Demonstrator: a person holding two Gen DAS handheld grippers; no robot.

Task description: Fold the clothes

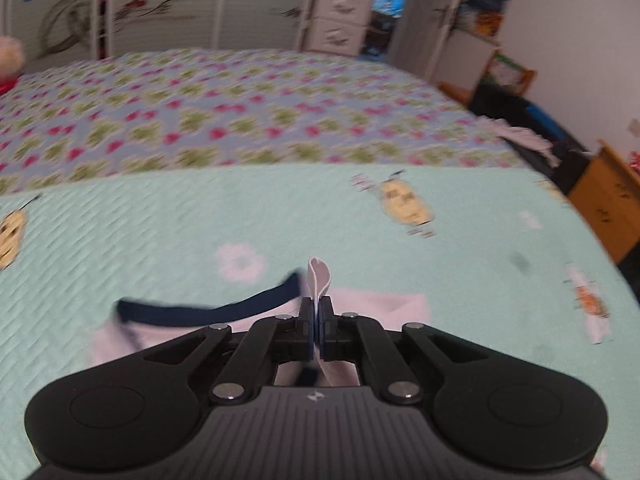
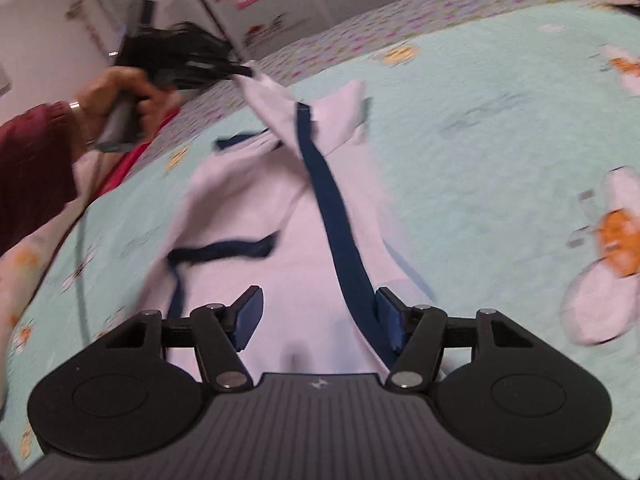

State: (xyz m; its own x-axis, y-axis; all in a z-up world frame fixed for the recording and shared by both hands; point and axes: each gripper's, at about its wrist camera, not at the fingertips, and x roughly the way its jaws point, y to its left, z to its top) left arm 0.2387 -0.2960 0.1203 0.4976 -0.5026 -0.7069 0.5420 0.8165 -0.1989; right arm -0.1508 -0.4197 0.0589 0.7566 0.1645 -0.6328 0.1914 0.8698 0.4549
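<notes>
A white garment with navy trim lies partly lifted on the mint bedspread. My left gripper is shut on a fold of its white cloth, and the navy edge trails off to the left below it. From the right wrist view that left gripper holds a corner up, in a hand with a maroon sleeve. My right gripper is open low over the garment. White cloth lies between its pads and the navy band runs beside the right pad.
The mint spread with bee and flower prints overlies a floral quilt on the bed. Beyond stand a painted folding screen and white drawers. Wooden furniture and dark clutter sit off the bed's right edge.
</notes>
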